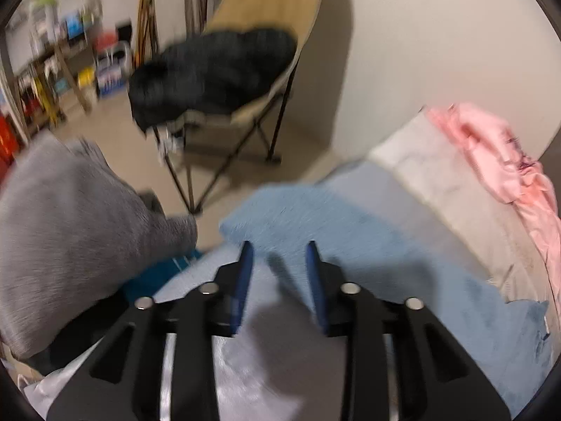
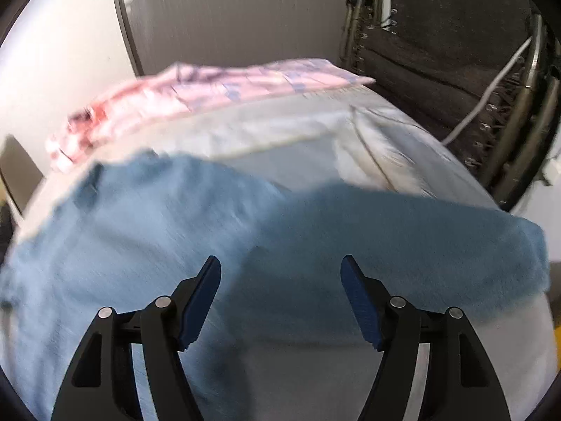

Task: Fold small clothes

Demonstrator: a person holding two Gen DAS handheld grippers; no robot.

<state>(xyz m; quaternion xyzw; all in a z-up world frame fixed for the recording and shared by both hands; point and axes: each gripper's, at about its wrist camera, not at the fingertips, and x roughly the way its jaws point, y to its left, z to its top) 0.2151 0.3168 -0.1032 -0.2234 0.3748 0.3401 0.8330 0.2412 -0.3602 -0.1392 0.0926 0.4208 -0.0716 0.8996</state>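
Left claw (image 1: 279,251) of mine hangs partly open with nothing between its blue fingers; my right claw (image 2: 280,266) gapes wide, also holding nothing. Both hover above the blue garment (image 2: 147,231) spread on the pale surface (image 2: 298,129), pink clothes (image 2: 196,91) piled behind.

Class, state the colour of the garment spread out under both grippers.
Blue: the garment is a plain mid blue, seen best in the right wrist view.

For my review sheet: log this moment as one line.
left gripper open, empty | right gripper open, empty | blue garment spread on surface, one part folded over | pink garment behind | frames blurred
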